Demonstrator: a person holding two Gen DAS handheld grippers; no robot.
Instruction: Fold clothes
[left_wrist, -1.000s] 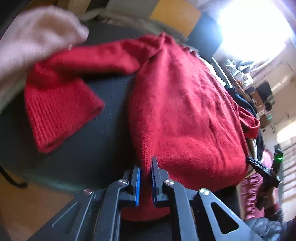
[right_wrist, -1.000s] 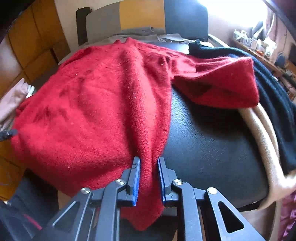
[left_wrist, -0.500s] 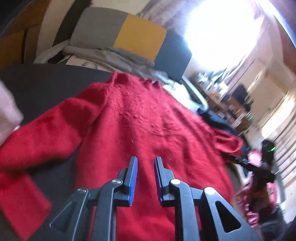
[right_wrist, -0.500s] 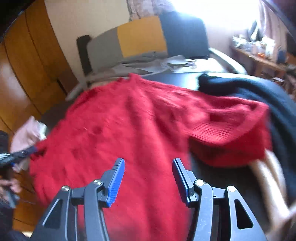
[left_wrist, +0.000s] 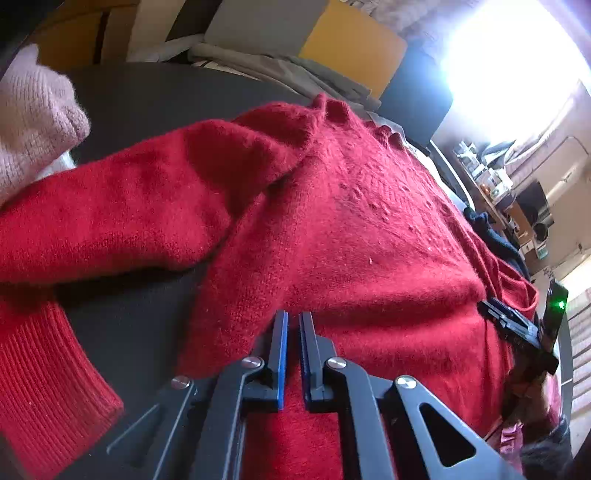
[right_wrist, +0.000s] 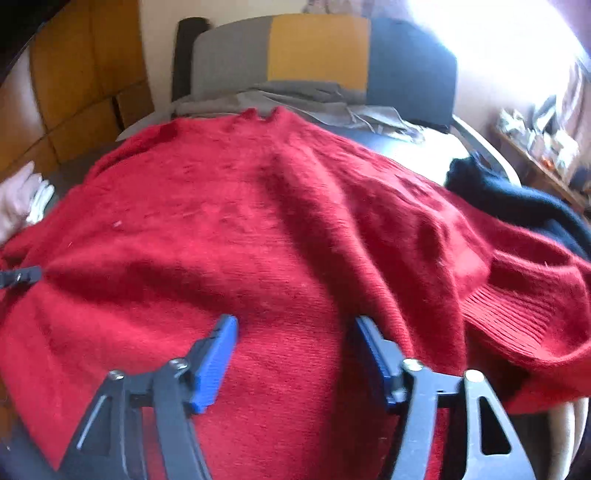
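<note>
A red knit sweater (left_wrist: 351, 229) lies spread over a black padded surface (left_wrist: 147, 103), with its neck at the far side. One sleeve (left_wrist: 110, 221) runs out to the left and ends in a ribbed cuff (left_wrist: 37, 369). My left gripper (left_wrist: 293, 317) sits low on the sweater's body. Its jaws are closing to a narrow slit on a thin pinch of the red knit. In the right wrist view it shows at the sweater's left edge (right_wrist: 22, 275). My right gripper (right_wrist: 295, 325) hovers over the sweater (right_wrist: 258, 221), jaws opening wide, nothing pressed between them.
A pink knit garment (left_wrist: 29, 122) lies at the left. At the right are a dark navy garment (right_wrist: 517, 199) and a beige one (right_wrist: 569, 435). A grey, yellow and dark chair back (right_wrist: 317, 48) stands behind, with grey cloth (right_wrist: 295, 96) below it. Cluttered shelves line the right wall.
Both grippers have moved from the sweater's near edge up over its body. The right one let go of the red knit and opened wide. The left one opened slightly, then narrowed again.
</note>
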